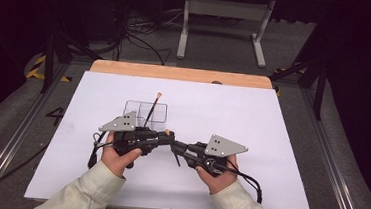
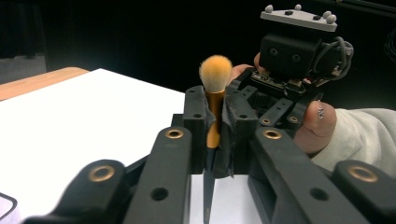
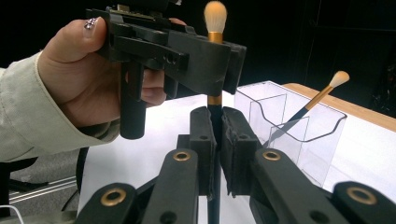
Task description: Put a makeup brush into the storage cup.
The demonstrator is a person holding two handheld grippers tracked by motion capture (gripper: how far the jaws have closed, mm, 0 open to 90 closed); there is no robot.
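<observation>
The makeup brush [image 2: 214, 105] stands upright between the two grippers, just in front of the clear organizer [image 1: 145, 112], on the person's side of it. Its orange-tipped bristle head points up; a gold ferrule sits below the bristles and a black handle runs downward.

The left gripper [image 2: 214, 135] has its jaws closed on the brush at the gold ferrule, with the pads pressing it from both sides. The right gripper [image 3: 215, 140] has its jaws closed on the black handle, lower on the same brush. In the right gripper view the left gripper crosses above the right gripper's jaws, and the bristle head rises above it.

In the high view both grippers meet nose to nose in front of the organizer, the left gripper [image 1: 166, 139] to its near left and the right gripper [image 1: 176, 146] to its near right. The left hand [image 1: 119, 152] and right hand [image 1: 215, 174] each grasp a gripper body.

The organizer is a clear box with inner dividers. A second brush [image 3: 308, 108] leans inside it, tilted, with its pale head above the rim. The organizer stands on the white table [image 1: 252, 120], near its middle. A wooden edge [image 1: 181, 73] runs along the side of the table beyond the organizer.
</observation>
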